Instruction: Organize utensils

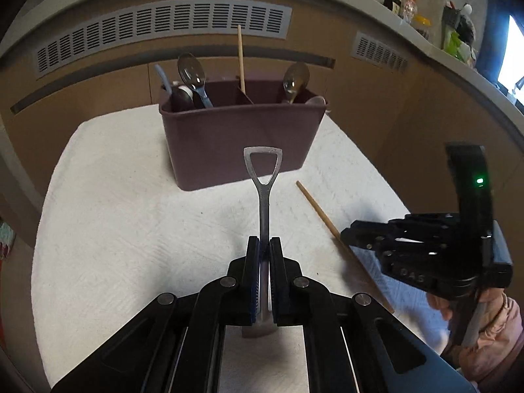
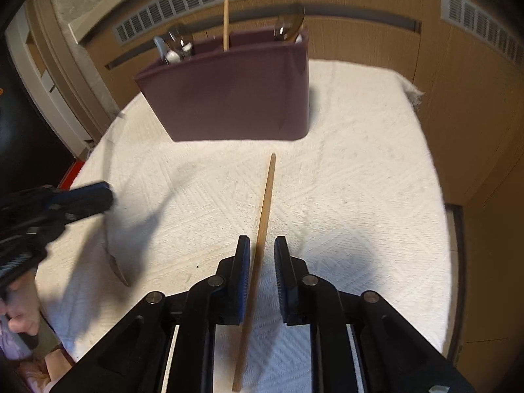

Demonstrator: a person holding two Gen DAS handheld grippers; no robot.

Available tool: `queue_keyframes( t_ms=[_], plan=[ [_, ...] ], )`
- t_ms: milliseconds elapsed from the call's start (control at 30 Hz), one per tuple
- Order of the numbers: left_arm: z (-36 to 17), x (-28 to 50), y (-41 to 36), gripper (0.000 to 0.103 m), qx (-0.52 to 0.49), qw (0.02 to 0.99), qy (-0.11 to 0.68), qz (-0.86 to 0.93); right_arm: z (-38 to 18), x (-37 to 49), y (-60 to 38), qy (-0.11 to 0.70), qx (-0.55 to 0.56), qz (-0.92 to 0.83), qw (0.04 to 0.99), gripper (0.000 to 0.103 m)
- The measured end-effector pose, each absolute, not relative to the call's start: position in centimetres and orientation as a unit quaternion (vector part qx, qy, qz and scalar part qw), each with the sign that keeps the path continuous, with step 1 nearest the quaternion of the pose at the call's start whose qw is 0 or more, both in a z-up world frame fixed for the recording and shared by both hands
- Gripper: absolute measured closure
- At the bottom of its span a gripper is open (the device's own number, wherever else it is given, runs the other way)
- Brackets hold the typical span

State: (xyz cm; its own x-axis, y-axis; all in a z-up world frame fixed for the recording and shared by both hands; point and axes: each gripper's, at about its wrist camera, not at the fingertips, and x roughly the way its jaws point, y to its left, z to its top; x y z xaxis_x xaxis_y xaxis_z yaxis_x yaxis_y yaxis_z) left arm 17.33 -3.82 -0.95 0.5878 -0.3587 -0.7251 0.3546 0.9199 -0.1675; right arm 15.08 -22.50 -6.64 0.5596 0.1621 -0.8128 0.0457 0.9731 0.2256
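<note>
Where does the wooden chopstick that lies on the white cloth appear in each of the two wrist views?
Left wrist view: the lying chopstick runs diagonally at right of centre, partly behind the right gripper.
Right wrist view: it lies at centre, between the open jaws, pointing toward the caddy.
Shared landmark: the maroon caddy on the white cloth.

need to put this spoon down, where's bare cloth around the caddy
Bare cloth left of the caddy and in front of it, bordered by the wooden chopstick. Crowded around the chopstick, where the right gripper sits.
</note>
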Motion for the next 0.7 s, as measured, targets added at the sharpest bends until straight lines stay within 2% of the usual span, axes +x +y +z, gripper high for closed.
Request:
queue_keyframes(
  t_ms=[167, 267, 700],
  plan=[
    [-0.6, 17.2, -3.4, 0.097, -0.01, 0.893, 0.401, -0.204, -7.8, 16.7, -21.3, 0.476, 0.089, 0.022, 0.875, 0.087],
    [-0.4, 17.0, -3.2, 0.097, -0.014, 0.892, 0.402, -0.206, -7.8, 16.6, -20.3, 0.476, 0.06, 0.011, 0.877, 0.097],
    [-0.9, 17.1, -3.8, 0.097, -0.003, 0.885, 0.421, -0.2, -2.5, 12.6, -21.9, 0.407, 0.115, 0.024, 0.906, 0.098]
  ],
)
